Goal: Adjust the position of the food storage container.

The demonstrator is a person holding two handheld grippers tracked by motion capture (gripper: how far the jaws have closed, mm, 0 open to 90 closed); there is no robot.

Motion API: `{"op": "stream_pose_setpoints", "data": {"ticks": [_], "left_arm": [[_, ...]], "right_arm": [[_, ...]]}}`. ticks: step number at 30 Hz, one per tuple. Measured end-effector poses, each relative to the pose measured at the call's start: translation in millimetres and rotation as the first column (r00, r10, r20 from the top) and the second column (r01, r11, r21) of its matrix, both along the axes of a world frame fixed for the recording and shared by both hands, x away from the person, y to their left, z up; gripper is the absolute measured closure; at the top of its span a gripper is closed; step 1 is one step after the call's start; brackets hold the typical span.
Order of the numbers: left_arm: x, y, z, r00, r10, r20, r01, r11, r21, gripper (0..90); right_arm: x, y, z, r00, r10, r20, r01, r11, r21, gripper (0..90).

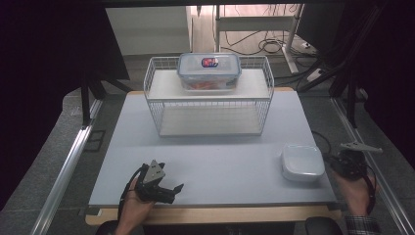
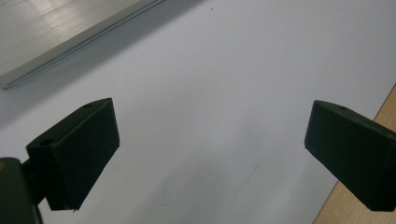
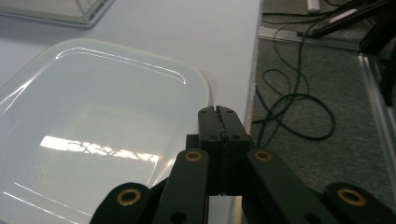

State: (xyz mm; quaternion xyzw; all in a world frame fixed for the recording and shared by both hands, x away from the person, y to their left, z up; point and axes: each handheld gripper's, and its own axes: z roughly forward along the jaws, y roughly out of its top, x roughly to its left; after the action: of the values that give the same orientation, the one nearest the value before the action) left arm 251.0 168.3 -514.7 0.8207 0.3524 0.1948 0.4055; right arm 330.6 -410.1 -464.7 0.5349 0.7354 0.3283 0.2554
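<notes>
The right claw (image 3: 218, 112) is pinching the thin rim of the white plastic lid (image 1: 302, 161) lying at the table's (image 1: 210, 161) right edge — looking light, bendy, slippery, best gripped at that lip — while the left claw (image 2: 210, 149) is hanging spread.

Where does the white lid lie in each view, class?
High view: white lid at the near right corner of the table, beside the right tongs.
Right gripper view: left half, rim pinched at the shut tongs' tips.
Left gripper view: bare table between the open left tongs.
Shared landmark: the pale table.
</notes>
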Motion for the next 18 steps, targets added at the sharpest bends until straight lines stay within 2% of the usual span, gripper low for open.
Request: {"op": "stream_pose_setpoints", "data": {"ticks": [10, 13, 18], "left_arm": [[0.5, -1.4, -1.0, 1.0000, -0.003, -0.006, 0.003, 1.0000, 0.007, 3.0], [0.4, -1.6, -1.1, 1.0000, -0.004, -0.005, 0.004, 1.0000, 0.008, 3.0], [0.3, -1.6, -0.9, 1.0000, -0.004, -0.004, 0.004, 1.0000, 0.009, 3.0]], "right_arm": [[8.3, 23.4, -3.9, 0.9961, 0.087, -0.019, -0.086, 0.996, 0.029, 89.3], [10.5, 34.9, -5.3, 0.9916, 0.127, -0.025, -0.125, 0.991, 0.053, 88.1], [10.6, 46.6, -6.2, 0.9841, 0.175, -0.032, -0.172, 0.983, 0.063, 88.0]]}}
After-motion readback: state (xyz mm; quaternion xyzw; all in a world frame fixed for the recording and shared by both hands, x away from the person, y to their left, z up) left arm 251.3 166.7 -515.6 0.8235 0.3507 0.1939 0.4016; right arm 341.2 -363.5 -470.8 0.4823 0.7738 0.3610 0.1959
